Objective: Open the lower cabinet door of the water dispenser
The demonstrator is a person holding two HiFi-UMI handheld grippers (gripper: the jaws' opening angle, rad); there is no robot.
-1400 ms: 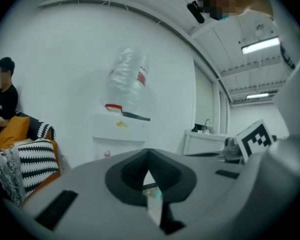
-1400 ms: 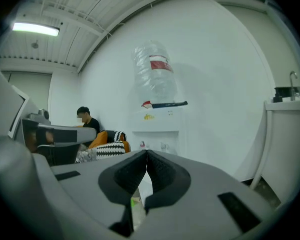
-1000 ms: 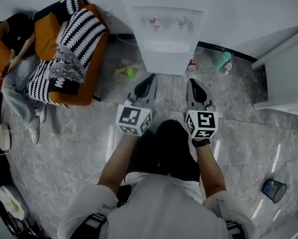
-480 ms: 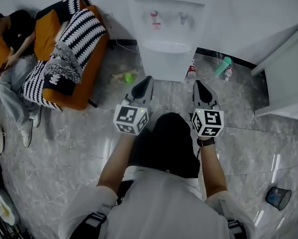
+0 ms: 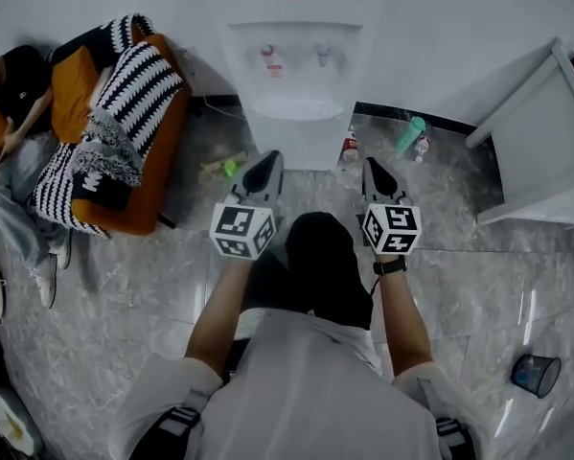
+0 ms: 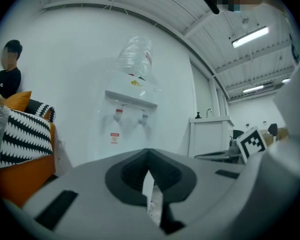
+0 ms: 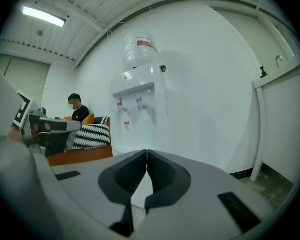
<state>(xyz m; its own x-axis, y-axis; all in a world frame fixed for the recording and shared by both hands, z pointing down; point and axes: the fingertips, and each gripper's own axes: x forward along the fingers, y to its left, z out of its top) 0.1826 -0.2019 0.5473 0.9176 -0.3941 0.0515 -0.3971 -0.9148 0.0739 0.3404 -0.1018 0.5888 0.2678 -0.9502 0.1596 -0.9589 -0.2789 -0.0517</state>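
Got left gripper [image 5: 266, 161] and right gripper [image 5: 374, 166] side by side, both jaws pressed together, empty, pointing at water dispenser [image 5: 296, 75] at far edge of floor [image 5: 114, 295] against wall [image 5: 478, 17], lower cabinet door [image 5: 301, 144] closed.

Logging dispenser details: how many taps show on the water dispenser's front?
2, side by side on the water dispenser: a red tap at left, a paler tap at right. None looks hidden.
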